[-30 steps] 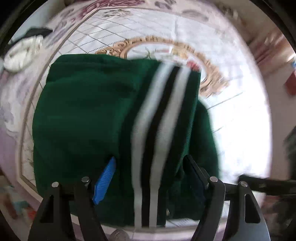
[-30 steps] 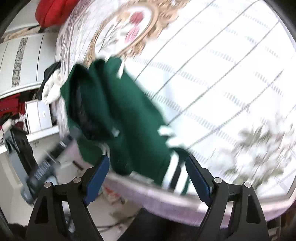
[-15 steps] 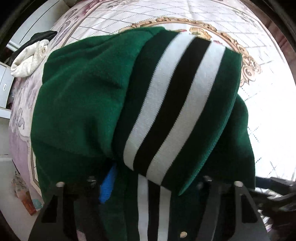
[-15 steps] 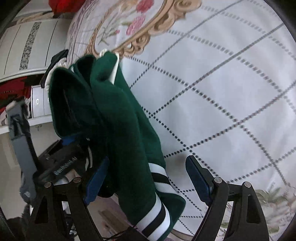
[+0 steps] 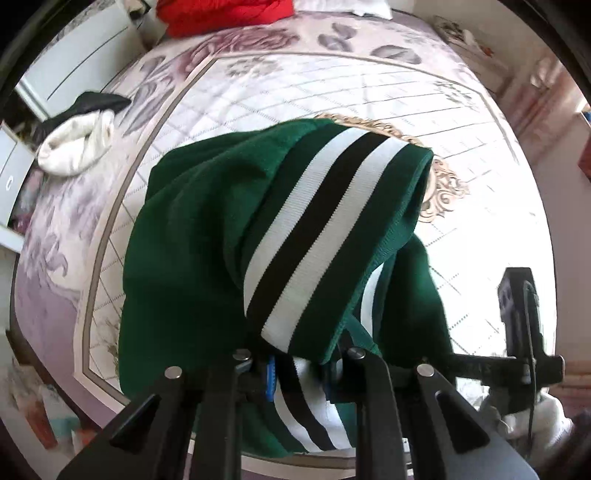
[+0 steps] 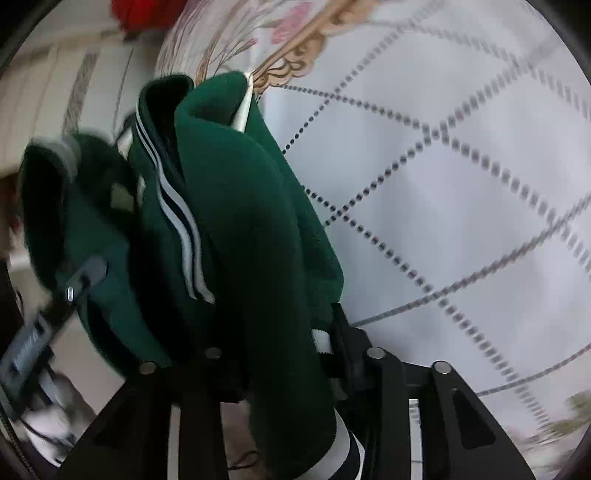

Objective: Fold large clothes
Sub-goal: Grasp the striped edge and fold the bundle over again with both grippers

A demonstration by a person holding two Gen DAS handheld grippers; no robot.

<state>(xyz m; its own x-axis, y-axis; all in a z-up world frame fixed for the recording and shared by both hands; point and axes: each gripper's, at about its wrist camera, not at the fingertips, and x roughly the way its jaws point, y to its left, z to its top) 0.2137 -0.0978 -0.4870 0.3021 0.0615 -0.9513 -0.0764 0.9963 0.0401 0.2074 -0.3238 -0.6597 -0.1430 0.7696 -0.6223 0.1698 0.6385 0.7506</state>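
Item under handling: one dark green fleece garment with white and black striped ribbed trim [image 5: 229,236]. It is bunched and lifted above the quilted bed cover with floral print and gold medallion [image 5: 258,96], not lying flat on it.

Left hand-held gripper [image 5: 299,363]: closed on the garment, with fabric and striped trim pinched between its fingers. The bulk of the cloth drapes forward over it, striped band uppermost.

Right hand-held gripper [image 6: 273,354]: closed on the same garment [image 6: 236,229], a thick roll of green fabric passing between its fingers. Several layers hang in loose folds on its left side.

Other items noted: a white and black bundle of cloth [image 5: 79,146] near the far-left edge of the bed; a red fabric item [image 5: 221,13] at the bed's head.

Progress assessment: early to middle stage. The garment appears gathered into rough layers, but no neat flat fold is visible. Remaining, by judgement: lay it down on the bed, square the edges, complete the folds.
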